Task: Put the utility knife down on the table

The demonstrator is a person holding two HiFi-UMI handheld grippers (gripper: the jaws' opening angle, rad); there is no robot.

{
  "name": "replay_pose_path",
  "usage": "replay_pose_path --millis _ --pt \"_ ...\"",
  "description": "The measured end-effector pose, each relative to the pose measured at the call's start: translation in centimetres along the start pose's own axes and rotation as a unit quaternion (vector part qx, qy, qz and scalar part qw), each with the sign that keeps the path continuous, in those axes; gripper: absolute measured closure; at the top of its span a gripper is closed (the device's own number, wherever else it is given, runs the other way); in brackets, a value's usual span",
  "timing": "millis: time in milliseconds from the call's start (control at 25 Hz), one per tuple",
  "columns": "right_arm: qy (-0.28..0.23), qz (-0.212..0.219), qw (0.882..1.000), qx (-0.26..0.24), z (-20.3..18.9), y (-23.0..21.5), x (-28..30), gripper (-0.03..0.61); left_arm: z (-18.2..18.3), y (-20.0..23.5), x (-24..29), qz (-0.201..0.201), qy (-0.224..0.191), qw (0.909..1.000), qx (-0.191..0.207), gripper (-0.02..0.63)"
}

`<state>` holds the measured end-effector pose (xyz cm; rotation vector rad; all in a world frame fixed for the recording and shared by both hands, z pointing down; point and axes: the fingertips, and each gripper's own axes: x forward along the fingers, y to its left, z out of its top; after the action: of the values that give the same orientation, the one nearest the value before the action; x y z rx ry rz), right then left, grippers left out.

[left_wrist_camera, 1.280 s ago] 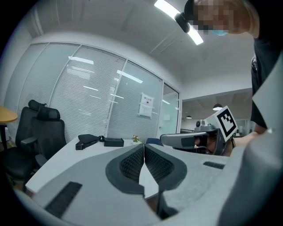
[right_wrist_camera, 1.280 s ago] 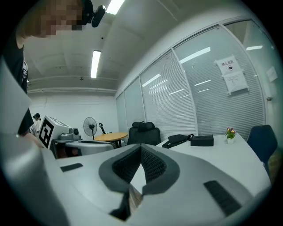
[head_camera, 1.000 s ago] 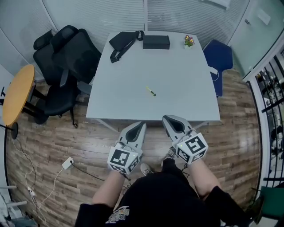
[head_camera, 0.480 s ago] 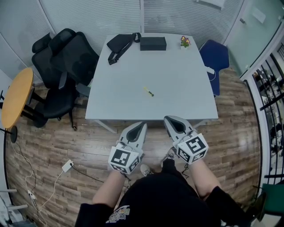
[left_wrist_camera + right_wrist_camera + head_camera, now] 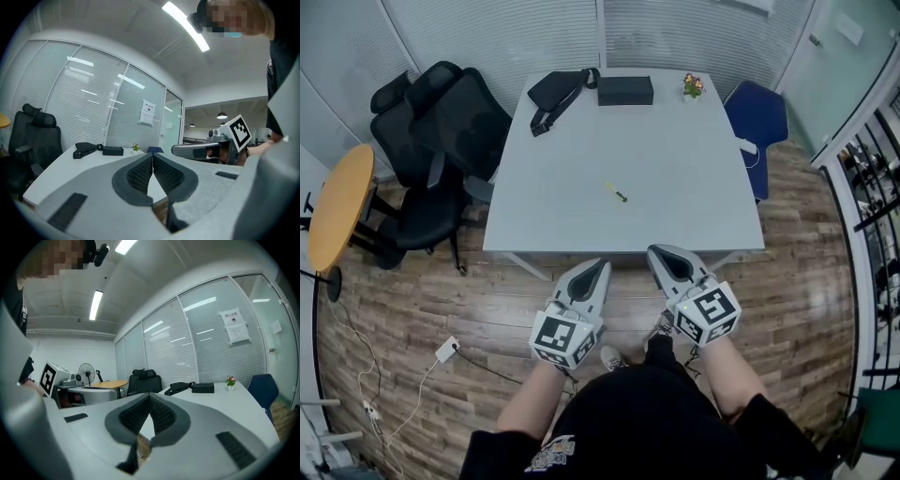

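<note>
knife: small yellow-green utility knife (image 5: 617, 193) lies flat mid-bench, pale grey bench (image 5: 703, 178) | left gripper (image 5: 601, 264): clenched, empty | right gripper (image 5: 657, 251): clenched, empty | both held short of front edge, likely because placement is done

Right tongs (image 5: 149, 394) closed, empty, white table (image 5: 234, 404) ahead, black bag (image 5: 180, 386) on it
</note>
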<state>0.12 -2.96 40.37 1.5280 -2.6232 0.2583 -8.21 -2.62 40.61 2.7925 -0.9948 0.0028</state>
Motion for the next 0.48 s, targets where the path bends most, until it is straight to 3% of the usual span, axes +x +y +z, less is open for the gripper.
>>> replay_pose_path --millis 480 --pt "0.003 -0.003 1.0 0.0 0.07 0.3 0.39 0.575 0.13 0.39 -0.2 -0.003 -0.002 1.0 -0.003 0.607"
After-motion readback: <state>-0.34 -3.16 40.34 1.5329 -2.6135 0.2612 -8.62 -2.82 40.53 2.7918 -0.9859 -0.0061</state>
